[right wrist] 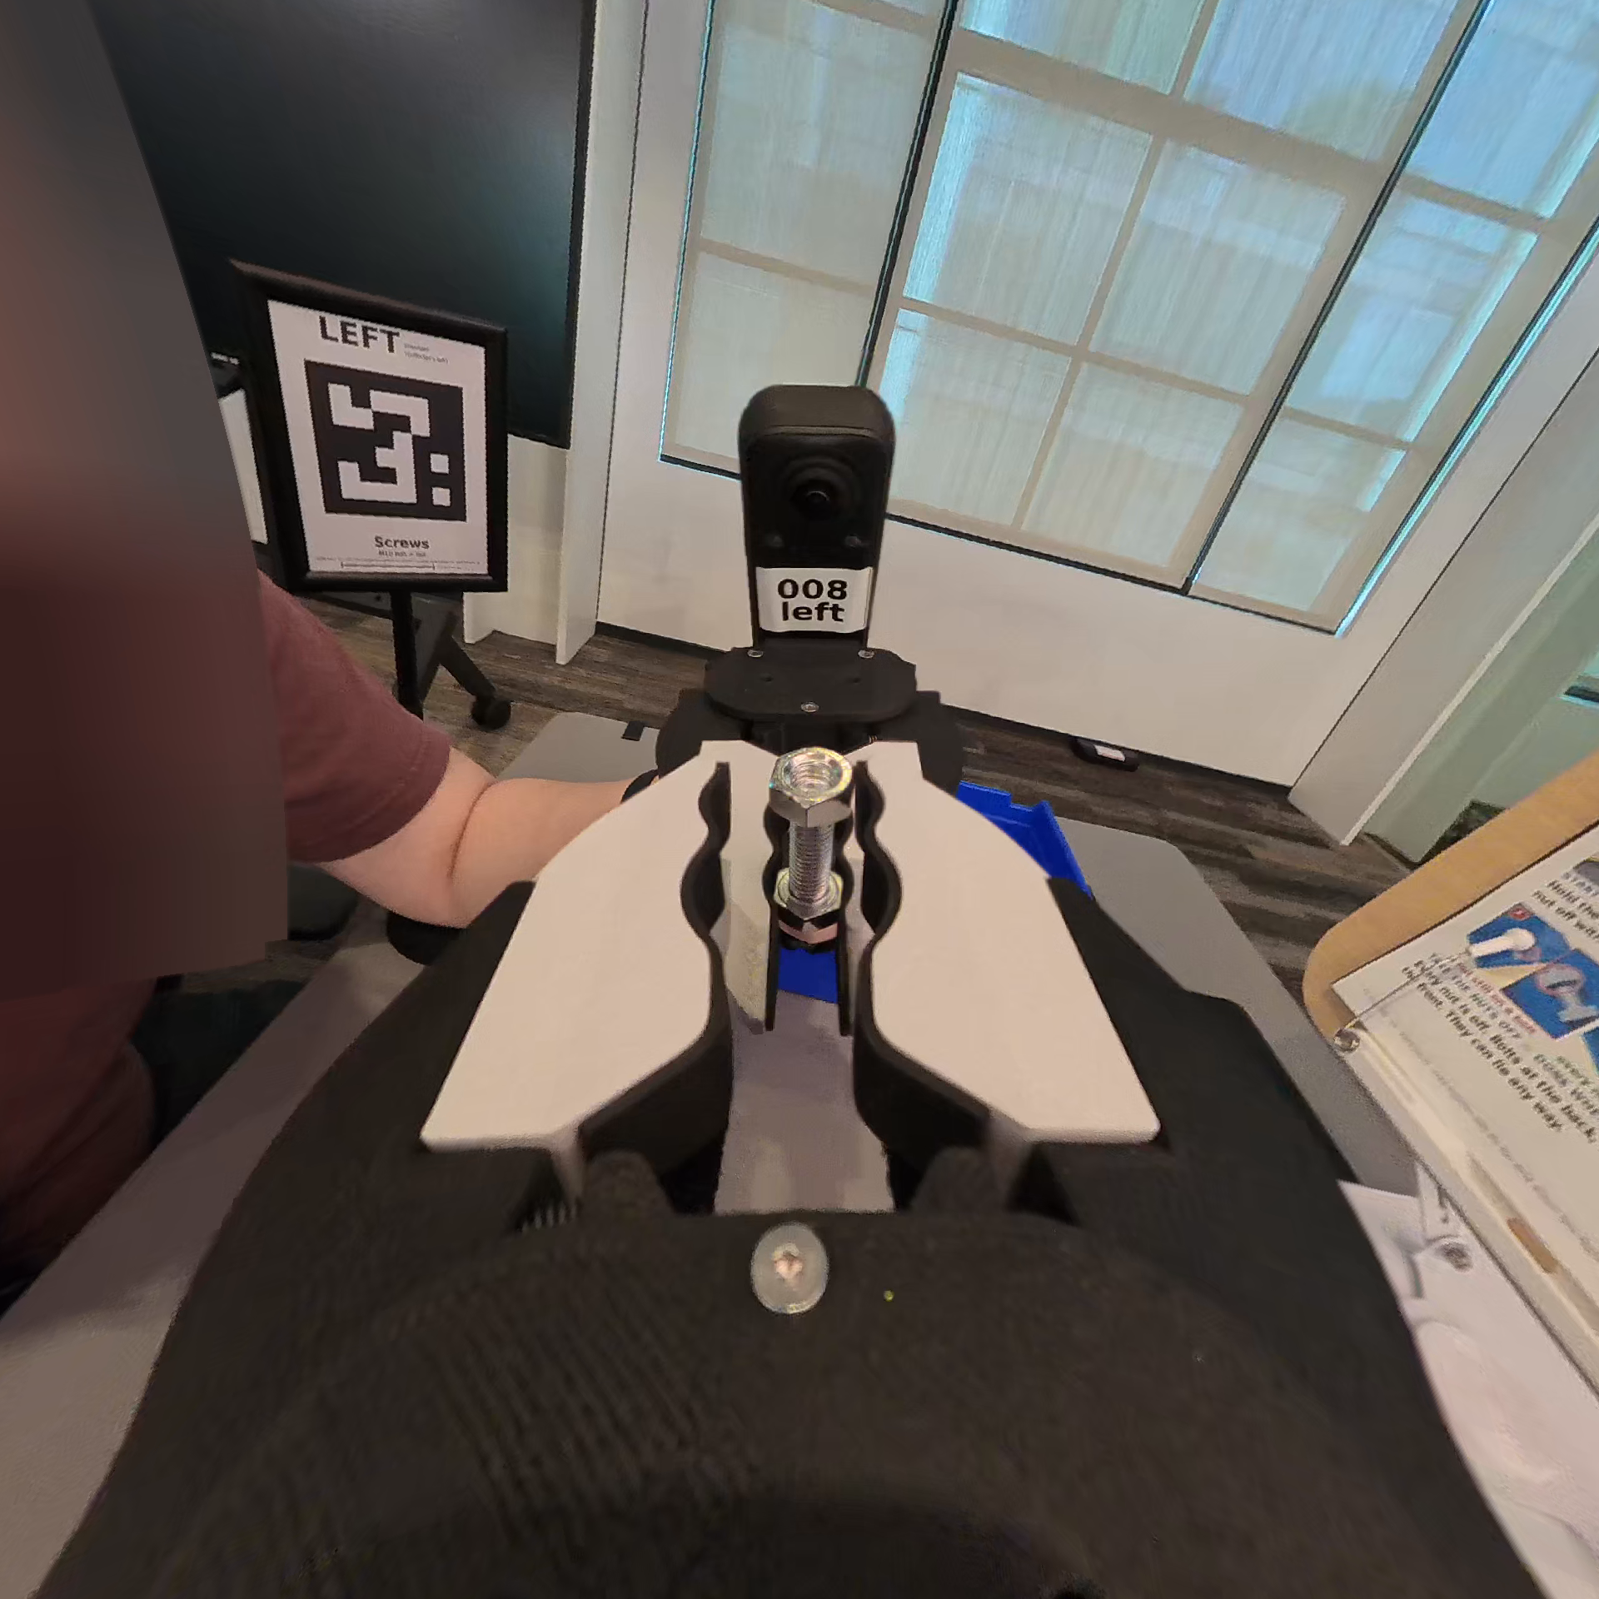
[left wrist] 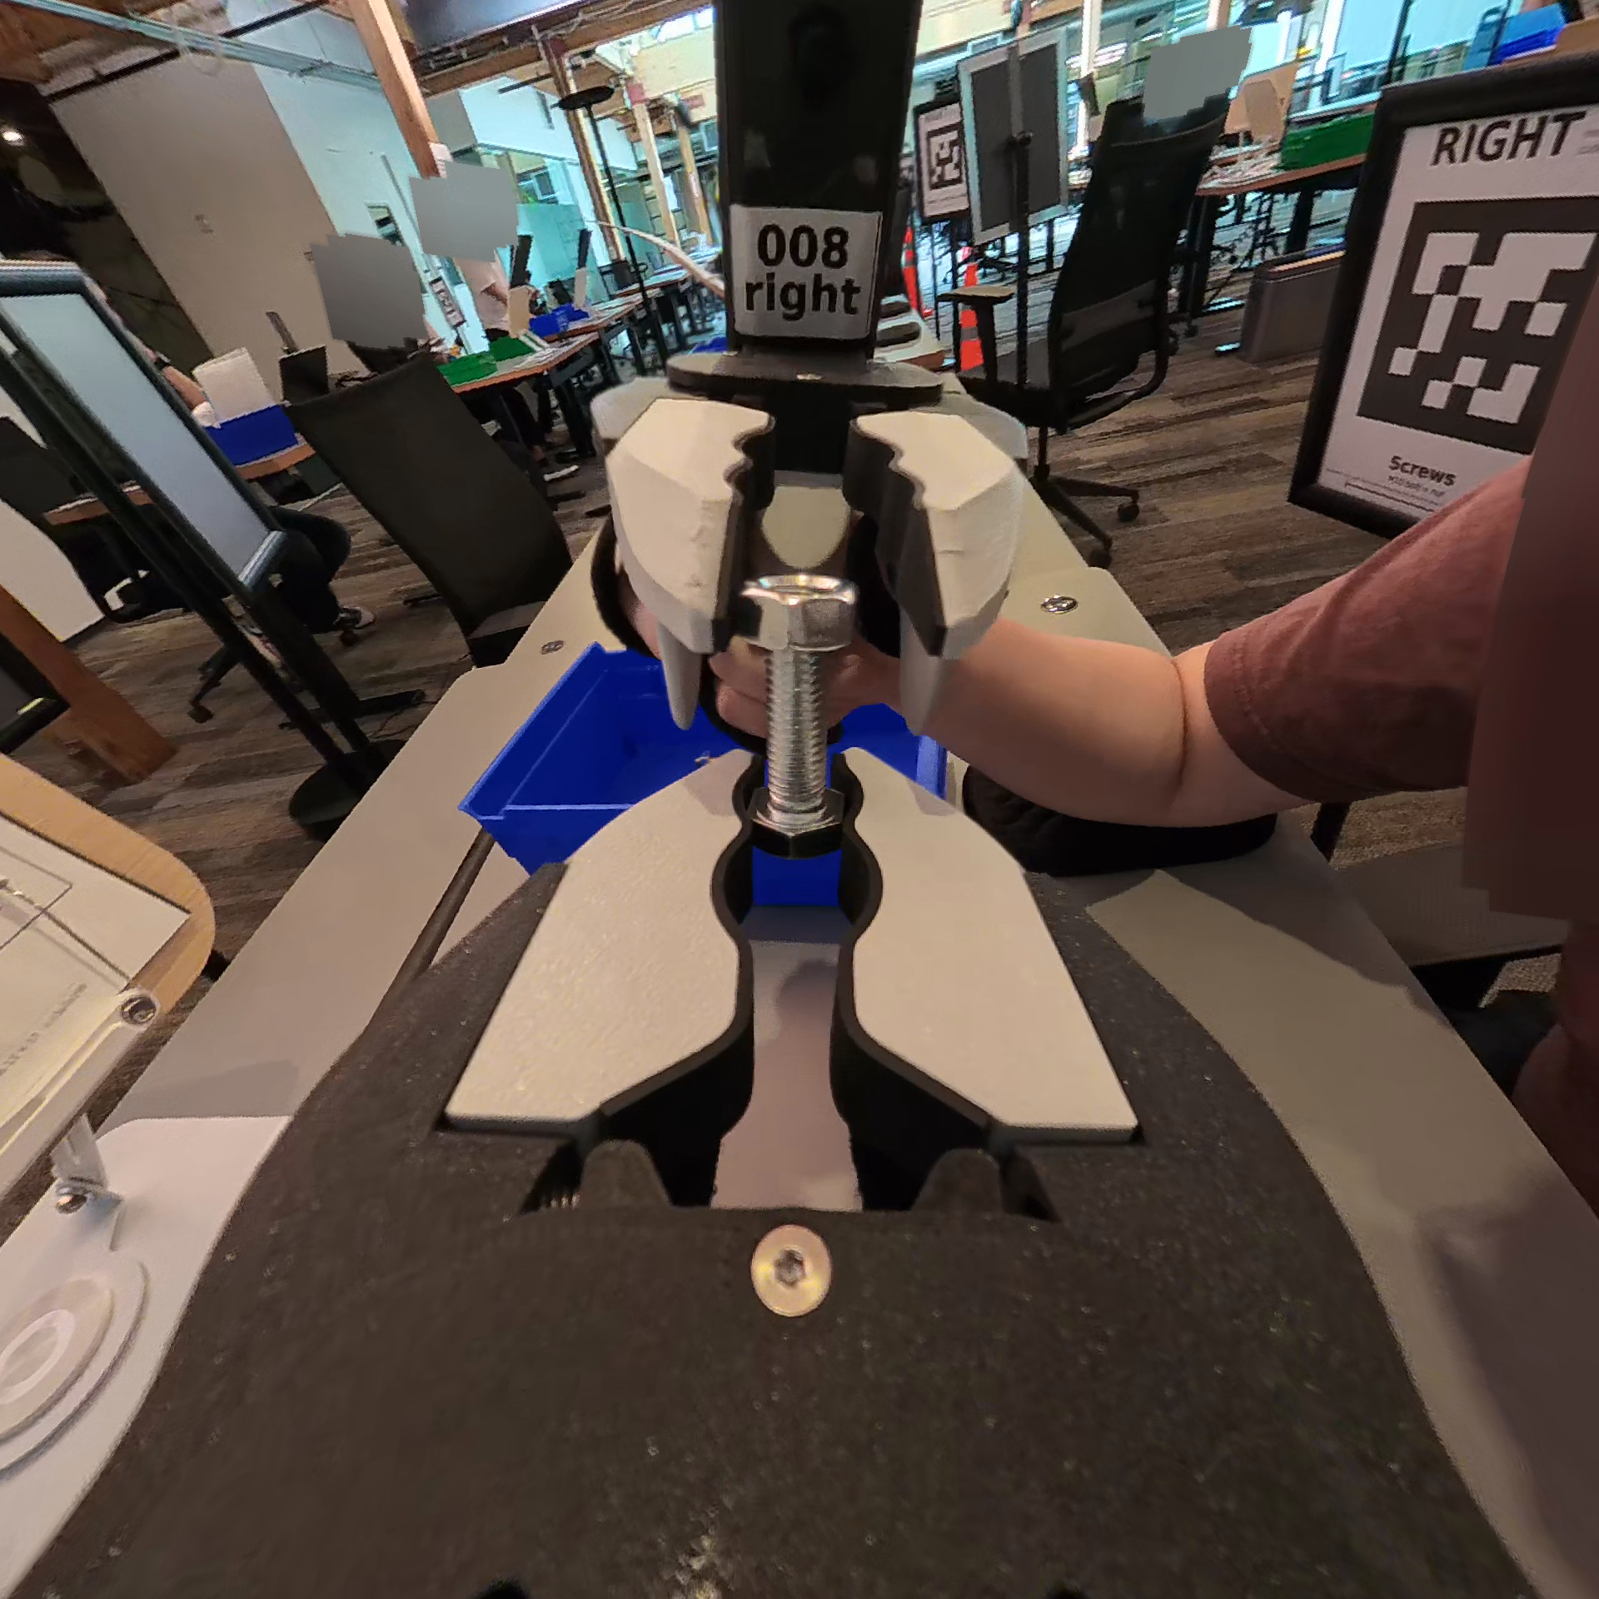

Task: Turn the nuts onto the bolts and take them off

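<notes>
A silver bolt (left wrist: pixel 796 718) stands upright between my two grippers, above a blue bin (left wrist: pixel 588 779). My left gripper (left wrist: pixel 794 766) is shut on the nut (left wrist: pixel 794 818) at the bolt's lower end. My right gripper (left wrist: pixel 800 701) comes down from above and is shut on the hex bolt head (left wrist: pixel 796 610), held in a notch behind its fingertips. In the right wrist view the right gripper (right wrist: pixel 792 766) holds the bolt head (right wrist: pixel 809 779). The threaded shaft (right wrist: pixel 809 852) runs down to the nut (right wrist: pixel 809 900) between the left gripper's dark fingers (right wrist: pixel 767 969).
The grey table (left wrist: pixel 346 952) carries the blue bin (right wrist: pixel 1030 831). A person's arm (left wrist: pixel 1125 718) reaches in from the right. A framed marker sign (left wrist: pixel 1471 303) stands to the right, another (right wrist: pixel 389 433) to the left. An instruction sheet on a wooden board (right wrist: pixel 1471 995) lies beside the table. Office chairs (left wrist: pixel 1099 285) stand beyond. Tip to tip, the grippers are about 5 cm apart.
</notes>
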Demonstrator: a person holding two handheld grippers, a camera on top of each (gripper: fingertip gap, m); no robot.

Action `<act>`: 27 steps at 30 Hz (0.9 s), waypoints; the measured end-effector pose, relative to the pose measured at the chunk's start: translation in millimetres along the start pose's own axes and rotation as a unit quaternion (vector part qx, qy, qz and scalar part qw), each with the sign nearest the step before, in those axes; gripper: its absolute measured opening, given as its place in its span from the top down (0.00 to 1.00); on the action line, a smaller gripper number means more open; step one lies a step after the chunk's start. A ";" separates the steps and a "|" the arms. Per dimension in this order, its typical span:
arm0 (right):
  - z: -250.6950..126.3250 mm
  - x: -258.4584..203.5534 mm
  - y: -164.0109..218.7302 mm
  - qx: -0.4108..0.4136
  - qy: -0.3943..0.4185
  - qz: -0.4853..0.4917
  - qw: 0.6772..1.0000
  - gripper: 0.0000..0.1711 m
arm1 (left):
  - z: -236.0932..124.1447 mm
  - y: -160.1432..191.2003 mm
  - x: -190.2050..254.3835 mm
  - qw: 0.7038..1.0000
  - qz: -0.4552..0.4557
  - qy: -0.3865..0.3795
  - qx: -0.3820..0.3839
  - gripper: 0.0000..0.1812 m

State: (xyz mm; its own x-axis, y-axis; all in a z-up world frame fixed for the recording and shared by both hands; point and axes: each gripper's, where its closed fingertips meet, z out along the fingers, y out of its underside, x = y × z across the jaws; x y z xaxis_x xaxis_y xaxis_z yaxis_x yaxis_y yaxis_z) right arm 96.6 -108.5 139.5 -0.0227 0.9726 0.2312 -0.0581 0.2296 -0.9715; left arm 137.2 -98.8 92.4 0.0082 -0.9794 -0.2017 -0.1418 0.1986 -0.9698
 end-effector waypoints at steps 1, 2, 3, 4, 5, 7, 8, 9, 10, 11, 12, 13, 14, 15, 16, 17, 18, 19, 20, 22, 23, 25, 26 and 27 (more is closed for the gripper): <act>0.2 2.4 0.1 0.001 0.004 0.010 1.000 0.84 | -0.4 0.4 -2.1 1.000 -0.002 -0.006 -0.002 0.92; 0.2 4.7 0.2 0.003 0.009 0.018 1.000 0.85 | -0.9 0.8 -5.2 1.000 -0.001 -0.017 -0.003 0.92; 0.3 6.8 0.5 0.004 0.013 0.025 1.000 0.87 | -1.1 1.6 -6.7 1.000 0.000 -0.021 -0.005 0.92; 0.3 8.1 1.1 0.004 0.014 0.034 0.999 0.88 | -1.0 2.4 -6.8 1.000 -0.001 -0.021 -0.008 0.92; 0.1 9.5 1.4 0.004 0.016 0.039 0.999 0.89 | -0.9 2.5 -7.1 1.000 -0.002 -0.021 -0.007 0.92; -0.4 8.4 1.2 0.006 0.009 0.044 0.999 0.89 | -0.8 2.1 -6.0 1.000 -0.004 -0.017 -0.006 0.92; -0.6 5.7 1.6 0.004 -0.003 0.047 0.999 0.89 | -0.5 2.2 -3.6 1.000 -0.006 -0.008 -0.007 0.92; -1.1 1.7 1.7 0.003 -0.019 0.049 0.999 0.89 | 0.0 2.7 0.4 1.000 -0.008 0.005 -0.009 0.92; -2.1 -3.8 1.2 0.004 -0.039 0.049 0.998 0.89 | 0.4 2.3 6.2 1.000 -0.010 0.025 -0.009 0.92; -3.5 -11.4 0.6 0.005 -0.066 0.048 0.997 0.89 | 1.0 1.5 14.3 0.998 -0.014 0.053 -0.006 0.92; -5.0 -19.9 0.6 0.004 -0.095 0.045 0.994 0.89 | 1.5 1.0 25.5 0.996 -0.023 0.091 -0.005 0.92; -6.1 -27.7 0.9 0.004 -0.120 0.040 0.992 0.89 | 2.3 1.2 36.5 0.991 -0.033 0.128 -0.007 0.92; -6.7 -34.1 1.3 0.004 -0.139 0.038 0.990 0.89 | 3.2 1.9 45.6 0.987 -0.039 0.157 -0.010 0.92; -6.5 -36.3 1.2 0.005 -0.146 0.039 0.988 0.89 | 4.5 2.5 51.3 0.984 -0.041 0.173 -0.012 0.92; -5.6 -32.8 0.8 0.005 -0.136 0.043 0.990 0.89 | 7.0 2.2 49.8 0.986 -0.035 0.163 -0.010 0.92; -4.4 -25.9 1.0 0.004 -0.115 0.051 0.992 0.89 | 9.1 1.8 42.1 0.991 -0.030 0.134 -0.008 0.92; -3.4 -17.0 1.7 -0.001 -0.088 0.062 0.994 0.89 | 8.7 2.3 33.4 0.993 -0.034 0.108 -0.011 0.92; -2.4 -5.0 3.6 -0.008 -0.049 0.073 0.996 0.89 | 6.8 3.4 22.9 0.996 -0.045 0.080 -0.016 0.92; -1.7 7.6 6.7 -0.018 -0.006 0.085 0.996 0.89 | 4.1 5.8 8.8 0.998 -0.052 0.039 -0.024 0.92; -0.9 25.0 15.1 -0.041 0.060 0.113 0.991 0.89 | -1.7 13.0 -12.0 0.997 -0.068 -0.019 -0.045 0.92; -0.7 31.0 19.0 -0.050 0.085 0.125 0.987 0.89 | -3.5 17.5 -20.0 0.995 -0.072 -0.044 -0.058 0.92; -0.5 38.8 24.6 -0.060 0.122 0.136 0.981 0.89 | -5.1 24.7 -31.9 0.991 -0.061 -0.090 -0.079 0.92; -0.2 40.7 25.4 -0.059 0.131 0.140 0.980 0.89 | -5.6 27.1 -35.5 0.989 -0.057 -0.106 -0.087 0.92; 0.1 41.7 24.8 -0.054 0.137 0.143 0.979 0.89 | -5.8 27.2 -36.7 0.988 -0.060 -0.111 -0.087 0.92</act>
State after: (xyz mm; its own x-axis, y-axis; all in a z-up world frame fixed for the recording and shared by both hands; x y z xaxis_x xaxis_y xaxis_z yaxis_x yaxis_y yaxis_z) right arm 94.1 -62.3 125.0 0.2458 0.9675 -0.0585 0.0179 -0.0649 -0.9977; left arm 127.3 -57.6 74.3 0.2487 -0.9597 -0.1309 -0.2938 0.0540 -0.9543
